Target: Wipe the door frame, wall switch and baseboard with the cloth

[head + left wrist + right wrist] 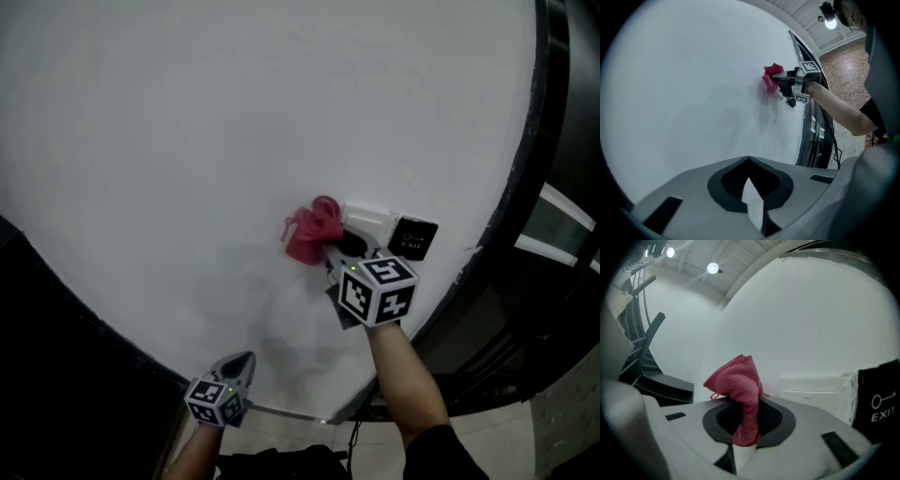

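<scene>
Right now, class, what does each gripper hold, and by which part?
The right gripper is shut on the pink woven cloth, pinching one bunched end; the rest fans above the jaws. The left gripper is shut on nothing.

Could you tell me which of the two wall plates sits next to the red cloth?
The white wall switch; the black EXIT plate lies beyond it, farther from the cloth held by the right gripper.
</scene>
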### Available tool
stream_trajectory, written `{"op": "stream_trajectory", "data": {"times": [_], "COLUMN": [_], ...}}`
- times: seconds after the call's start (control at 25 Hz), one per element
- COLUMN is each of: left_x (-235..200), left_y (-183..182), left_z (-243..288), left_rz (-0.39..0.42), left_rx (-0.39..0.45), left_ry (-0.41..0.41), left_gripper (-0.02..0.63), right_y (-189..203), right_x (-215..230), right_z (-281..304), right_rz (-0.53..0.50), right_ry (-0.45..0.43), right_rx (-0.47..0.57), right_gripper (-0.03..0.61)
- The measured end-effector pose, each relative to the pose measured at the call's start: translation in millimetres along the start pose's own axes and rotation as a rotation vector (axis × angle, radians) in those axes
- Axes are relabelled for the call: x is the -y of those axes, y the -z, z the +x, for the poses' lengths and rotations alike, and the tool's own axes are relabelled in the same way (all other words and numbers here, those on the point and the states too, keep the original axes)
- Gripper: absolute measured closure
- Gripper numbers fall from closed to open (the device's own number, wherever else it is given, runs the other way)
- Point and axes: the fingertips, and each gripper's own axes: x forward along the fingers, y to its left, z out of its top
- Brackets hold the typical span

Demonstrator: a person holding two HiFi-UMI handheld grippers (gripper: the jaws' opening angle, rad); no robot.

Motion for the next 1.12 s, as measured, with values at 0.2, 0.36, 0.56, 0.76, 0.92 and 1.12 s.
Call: {"op": "stream_trajectory", "data": {"times": [0.2, 0.36, 0.56, 0.76, 0.92, 1.12], "left_x": [-5.6, -0.6, 20.1, 30.0, 30.8, 42.6], "left_y": [0.0, -5.3, -3.5, -0.1, 1.8, 1.6], "left_z": [3.8, 2.3, 14.3, 17.7, 19.0, 26.0], "left_rz": [-0.001, 0.001, 0.01, 0.005, 0.006, 0.012], "left_rx": [-0.004, -0.004, -0.013, -0.023, -0.018, -0.029], "left_ry": [-0.001, 0.041, 0.087, 0.108, 0.112, 0.129], "left_gripper": [0.623, 0.623, 0.623, 0.623, 0.623, 0.623], "right_y": [-2.5, -5.9, -8.5, -10.6, -9.1, -6.4], "right_x": [30.0, 29.2, 50.5, 64.5, 71.4, 83.2], "right_z": [-17.1, -30.0, -49.5, -64.8, -73.3, -81.6], "right_rz": [0.088, 0.062, 0.028, 0.013, -0.005, 0.001], "right_ry": [0.035, 0.076, 0.146, 0.184, 0.213, 0.25], "right_rx": [0.018, 0.026, 0.041, 0.043, 0.041, 0.044], "right_gripper": [0.518, 0.517, 0.517, 0.517, 0.517, 0.517]}}
